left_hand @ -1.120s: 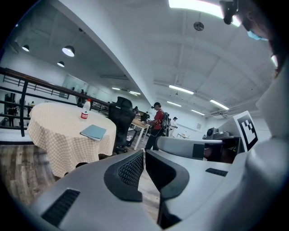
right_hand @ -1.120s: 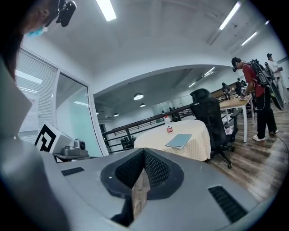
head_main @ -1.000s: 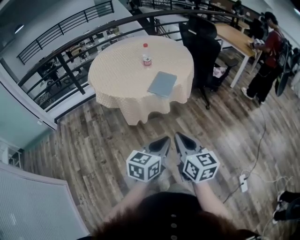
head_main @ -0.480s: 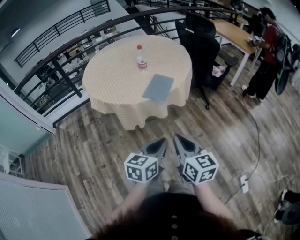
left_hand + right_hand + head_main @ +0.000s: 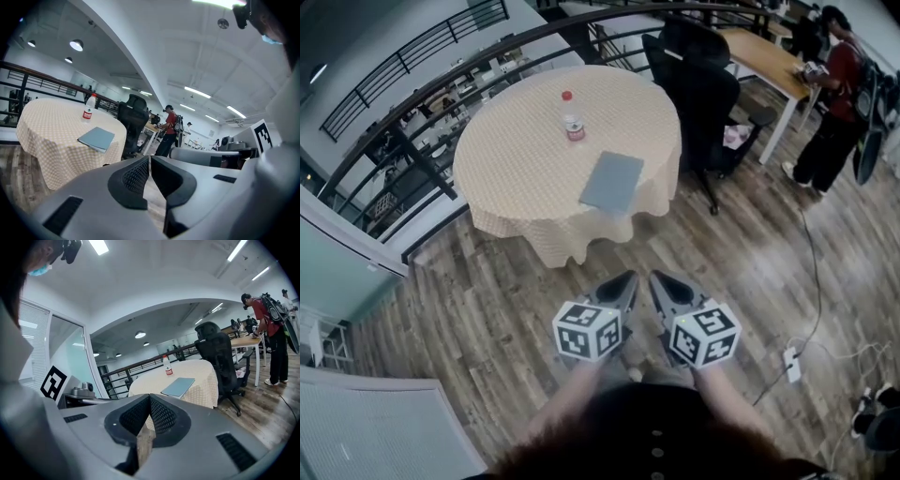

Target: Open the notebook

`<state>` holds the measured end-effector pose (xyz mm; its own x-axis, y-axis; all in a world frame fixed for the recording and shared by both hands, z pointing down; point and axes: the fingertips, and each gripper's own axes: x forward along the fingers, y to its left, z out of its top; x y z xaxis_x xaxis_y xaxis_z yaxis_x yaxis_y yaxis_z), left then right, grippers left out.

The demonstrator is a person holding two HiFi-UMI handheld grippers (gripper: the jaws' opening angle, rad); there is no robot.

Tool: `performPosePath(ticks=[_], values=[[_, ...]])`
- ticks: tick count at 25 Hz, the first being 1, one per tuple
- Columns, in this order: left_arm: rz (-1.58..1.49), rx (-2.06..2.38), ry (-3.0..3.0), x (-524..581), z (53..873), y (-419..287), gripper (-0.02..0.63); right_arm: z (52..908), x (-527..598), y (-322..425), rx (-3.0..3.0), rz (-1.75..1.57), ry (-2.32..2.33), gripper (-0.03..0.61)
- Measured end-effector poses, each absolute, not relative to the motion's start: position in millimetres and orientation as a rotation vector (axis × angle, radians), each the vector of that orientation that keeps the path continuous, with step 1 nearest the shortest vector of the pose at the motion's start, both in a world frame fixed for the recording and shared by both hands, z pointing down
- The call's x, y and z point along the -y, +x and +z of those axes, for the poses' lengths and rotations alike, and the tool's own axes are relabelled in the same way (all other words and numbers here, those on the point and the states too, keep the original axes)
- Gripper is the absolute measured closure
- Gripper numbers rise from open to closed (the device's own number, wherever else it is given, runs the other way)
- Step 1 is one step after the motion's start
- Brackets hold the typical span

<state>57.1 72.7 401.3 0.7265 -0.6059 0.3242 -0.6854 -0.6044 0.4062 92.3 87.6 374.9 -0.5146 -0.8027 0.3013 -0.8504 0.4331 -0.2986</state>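
A closed grey-blue notebook (image 5: 611,181) lies near the front edge of a round table (image 5: 516,159) with a checked cloth; it also shows as the notebook (image 5: 96,139) and the notebook (image 5: 178,386) in the gripper views. My left gripper (image 5: 627,282) and right gripper (image 5: 658,280) hang side by side over the wood floor, well short of the table. Both are shut with nothing between their jaws, tips touching in the left gripper (image 5: 149,160) view and the right gripper (image 5: 149,398) view.
A bottle with a red cap (image 5: 570,117) stands on the table behind the notebook. A black office chair (image 5: 706,94) sits right of the table, with a desk (image 5: 769,58) and a standing person (image 5: 836,103) beyond. A railing (image 5: 412,103) curves behind. A power strip (image 5: 791,364) lies on the floor.
The table and notebook have shifted left and lower in the head view and look a little larger. Both grippers stay shut side by side.
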Motion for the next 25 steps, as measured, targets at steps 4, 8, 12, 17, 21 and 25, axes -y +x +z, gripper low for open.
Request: performPosePath(ticks=[4,8,12,17,21,25], values=[[0.209,0.973,2.419,-46,401,54,0.589,379,-65,88,2.539,0.644,1.488,0.568],[0.223,0.962,2.426,-13,403,48,0.589,383,-33,81,2.528,0.651,1.497,0.568],[0.241,0.921,2.445,20,402,44,0.589,379,3,76,2.529,0.661,1.534,0.568],[0.268,0.880,2.473,69,397,34,0.589,377,54,67,2.507,0.680,1.591,0.568],[0.291,0.851,2.505,104,395,27,0.589,375,92,61,2.498,0.675,1.633,0.568],[0.317,0.817,2.535,136,394,22,0.589,372,127,55,2.488,0.662,1.689,0.568]])
